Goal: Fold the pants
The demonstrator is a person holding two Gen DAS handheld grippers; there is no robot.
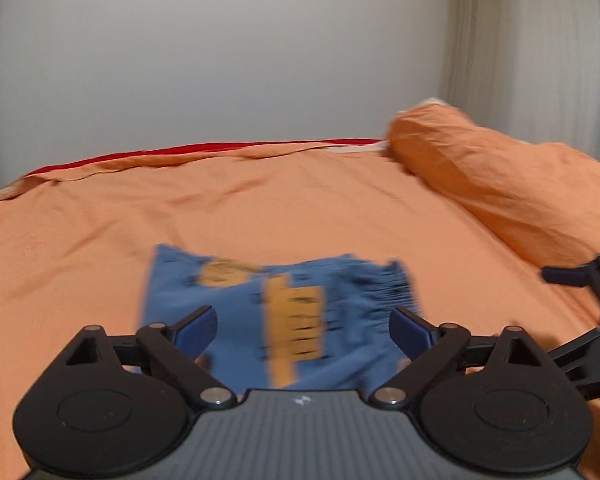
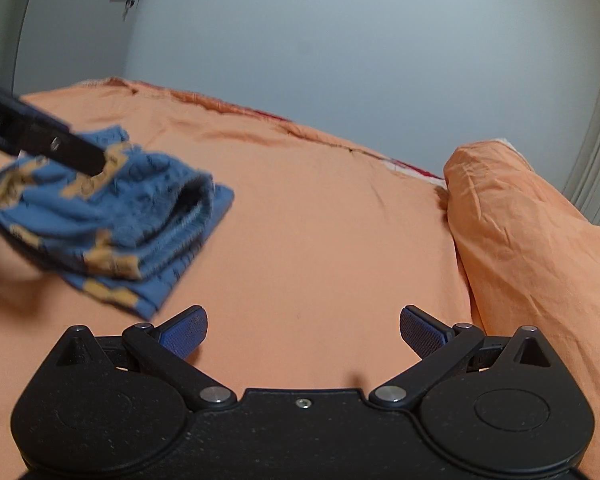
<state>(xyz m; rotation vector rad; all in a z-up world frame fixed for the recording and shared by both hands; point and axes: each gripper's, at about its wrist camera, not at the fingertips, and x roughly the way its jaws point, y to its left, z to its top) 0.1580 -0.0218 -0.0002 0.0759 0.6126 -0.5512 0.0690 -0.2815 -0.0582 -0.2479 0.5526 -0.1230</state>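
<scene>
Blue pants (image 1: 284,320) with yellow stripes lie in a small layered bundle on the orange bed sheet (image 1: 100,240); they are blurred in the left wrist view. My left gripper (image 1: 304,332) hangs just over them with its jaws wide apart, and neither pad presses the cloth. In the right wrist view the pants (image 2: 112,220) lie at the left, with a black finger (image 2: 72,152) of the left gripper above them. My right gripper (image 2: 304,334) is open over bare sheet (image 2: 320,240), to the right of the pants, and holds nothing.
An orange pillow (image 1: 500,188) (image 2: 540,248) lies at the right end of the bed. A pale wall (image 1: 220,60) runs behind the bed, with a curtain (image 1: 540,60) at the right. A red edge (image 1: 140,156) shows along the far side of the sheet.
</scene>
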